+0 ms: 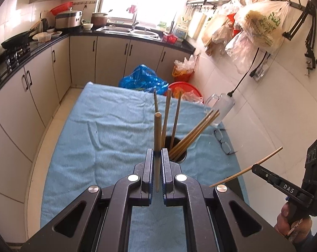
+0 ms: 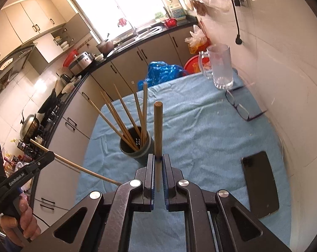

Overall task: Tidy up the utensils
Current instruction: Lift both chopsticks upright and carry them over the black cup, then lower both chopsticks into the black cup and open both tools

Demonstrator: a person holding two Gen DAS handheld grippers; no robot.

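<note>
Above the blue-clothed desk (image 2: 200,130): one chopstick clamped in each hand-held gripper, holder just ahead.

Left hand-held gripper (image 1: 157,153) closed on a chopstick (image 1: 157,134), held upright, gripped low on the shaft; right hand-held gripper (image 2: 157,159) likewise closed on its chopstick (image 2: 158,130). Other chopsticks already leaning in the dark cup holder (image 2: 135,150), mid-desk. Judged light, stiff, smooth wood; prone to pivot or slip between pads. Best gripped mid-shaft, square across, moderate squeeze.
</note>
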